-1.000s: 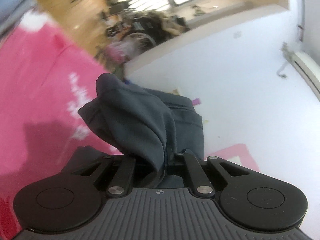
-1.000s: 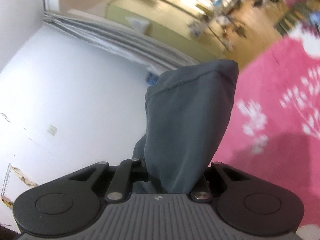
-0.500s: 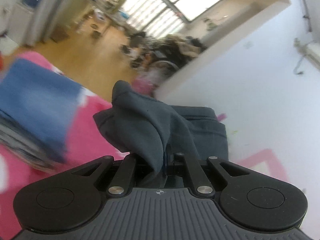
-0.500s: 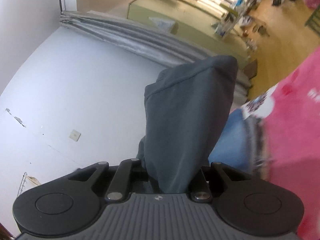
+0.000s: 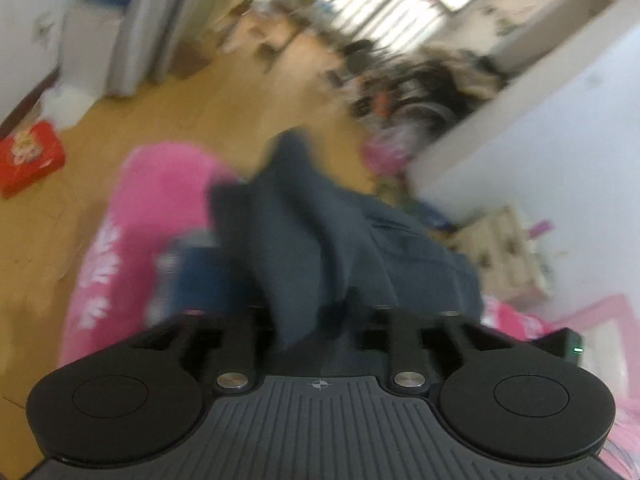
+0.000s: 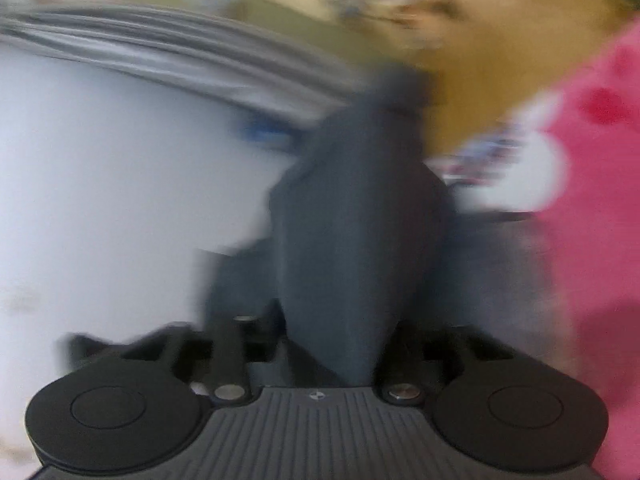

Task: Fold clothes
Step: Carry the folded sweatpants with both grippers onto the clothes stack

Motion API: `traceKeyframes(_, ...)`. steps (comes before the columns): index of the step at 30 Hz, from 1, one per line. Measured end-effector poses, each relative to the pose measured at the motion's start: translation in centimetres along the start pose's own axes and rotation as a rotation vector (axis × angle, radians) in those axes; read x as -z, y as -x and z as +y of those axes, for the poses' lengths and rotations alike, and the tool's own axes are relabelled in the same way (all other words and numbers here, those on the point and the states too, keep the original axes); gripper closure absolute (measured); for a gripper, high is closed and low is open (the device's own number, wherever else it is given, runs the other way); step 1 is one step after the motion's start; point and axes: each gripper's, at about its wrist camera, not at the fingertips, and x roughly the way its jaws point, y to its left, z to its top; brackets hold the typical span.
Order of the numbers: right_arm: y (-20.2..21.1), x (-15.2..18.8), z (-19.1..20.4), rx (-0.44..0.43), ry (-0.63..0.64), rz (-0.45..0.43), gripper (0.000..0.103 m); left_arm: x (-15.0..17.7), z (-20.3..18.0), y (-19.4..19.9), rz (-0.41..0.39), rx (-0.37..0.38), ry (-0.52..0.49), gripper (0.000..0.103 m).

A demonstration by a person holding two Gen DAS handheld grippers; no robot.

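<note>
Both grippers' jaws have just been opening with the dark garment [image 5: 320,240] between them; lay it squarely on the pink mat [image 5: 160,200].

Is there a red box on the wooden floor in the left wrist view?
Yes, a red box sits on the wooden floor at the left edge.
</note>
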Motion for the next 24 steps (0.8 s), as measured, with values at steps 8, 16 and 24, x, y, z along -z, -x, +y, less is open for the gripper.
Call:
traceKeyframes(8,5.0,-2.4,-2.9,0.013,-0.078,-0.068,0.032,1.4,4.0,1.1,-0.087,0.040,0.184,0.044)
traceKeyframes(16,12.4,2.4,3.3,0.087,0.258,-0.118,0.044,6.0,0.0,8.7,-0.314,-0.005,0.086,0.043)
traceKeyframes(24,3.8,7.4,6.3,0.326,0.714,0.170,0.058,10.2,-2.3,2.4,-0.131,-0.281,-0.065,0.043)
